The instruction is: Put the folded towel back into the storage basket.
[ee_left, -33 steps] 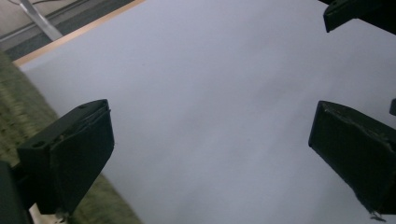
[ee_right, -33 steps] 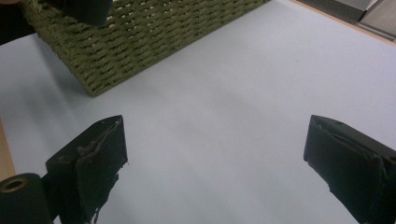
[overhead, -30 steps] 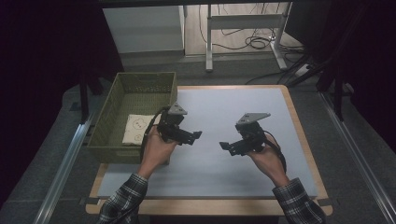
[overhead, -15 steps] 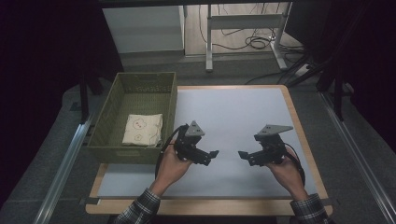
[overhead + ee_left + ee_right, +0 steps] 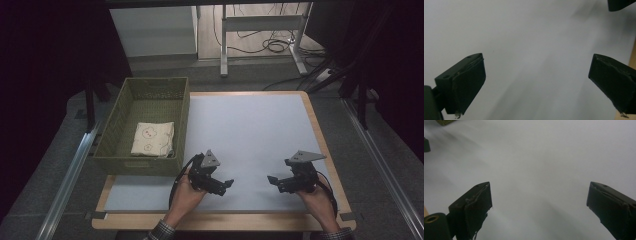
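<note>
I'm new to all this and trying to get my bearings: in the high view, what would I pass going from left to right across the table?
Green basket, with a folded cloth lying inside it → left tool → right tool, both open over the white mat.

At the left of the frame, an olive-green woven basket (image 5: 145,125) holds a cream cloth (image 5: 153,139) with red markings. The mat (image 5: 250,135) is pale grey-white on a tan wooden table (image 5: 320,130).

black claws (image 5: 226,183) with grey three-cornered plates, black cables, plaid sleeves.
</note>
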A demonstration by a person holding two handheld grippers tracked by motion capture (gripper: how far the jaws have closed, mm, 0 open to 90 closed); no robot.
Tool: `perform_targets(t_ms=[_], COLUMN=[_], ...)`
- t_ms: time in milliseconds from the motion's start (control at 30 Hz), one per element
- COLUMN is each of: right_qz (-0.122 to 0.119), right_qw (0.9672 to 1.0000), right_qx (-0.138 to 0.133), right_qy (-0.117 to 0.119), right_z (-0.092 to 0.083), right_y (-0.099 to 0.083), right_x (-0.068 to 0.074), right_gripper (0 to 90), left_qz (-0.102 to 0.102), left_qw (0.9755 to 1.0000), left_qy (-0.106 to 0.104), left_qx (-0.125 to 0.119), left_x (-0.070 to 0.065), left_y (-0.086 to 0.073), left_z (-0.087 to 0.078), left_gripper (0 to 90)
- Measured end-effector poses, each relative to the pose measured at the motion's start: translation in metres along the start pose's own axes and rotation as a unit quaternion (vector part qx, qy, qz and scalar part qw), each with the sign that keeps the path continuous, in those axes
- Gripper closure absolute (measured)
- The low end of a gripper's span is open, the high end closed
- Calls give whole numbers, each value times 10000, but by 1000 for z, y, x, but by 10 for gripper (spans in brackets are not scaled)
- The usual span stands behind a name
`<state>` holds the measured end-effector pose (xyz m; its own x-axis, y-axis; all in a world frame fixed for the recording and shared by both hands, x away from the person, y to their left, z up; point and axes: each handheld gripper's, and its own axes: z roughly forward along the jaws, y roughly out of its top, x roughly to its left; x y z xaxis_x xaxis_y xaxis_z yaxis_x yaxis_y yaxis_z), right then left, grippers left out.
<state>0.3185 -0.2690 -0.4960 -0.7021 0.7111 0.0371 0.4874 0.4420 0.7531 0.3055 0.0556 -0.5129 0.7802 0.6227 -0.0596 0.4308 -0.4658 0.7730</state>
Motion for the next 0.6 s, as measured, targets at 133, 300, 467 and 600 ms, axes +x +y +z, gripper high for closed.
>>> perform_targets(t_ms=[133,300,467,600], right_qz=[80,68,-48,-132], right_qw=[9999,9996,9990,9985], right_qx=[108,203,272,298], right_qy=[-70,-187,-353,-430], right_z=[8,18,19,20], right_y=[-16,-30,-30,-31], right_x=[-3,-5,-2,0], right_gripper=[62,62,62,62], left_qz=[-11,-37,-58,-49], left_qw=[9996,9980,9980,9981], left_qy=[135,225,249,266], left_qx=[250,593,578,556], left_x=[3,4,4,3], left_y=[-14,-26,-26,-27], left_z=[7,20,19,20], left_gripper=[13,5,9,10])
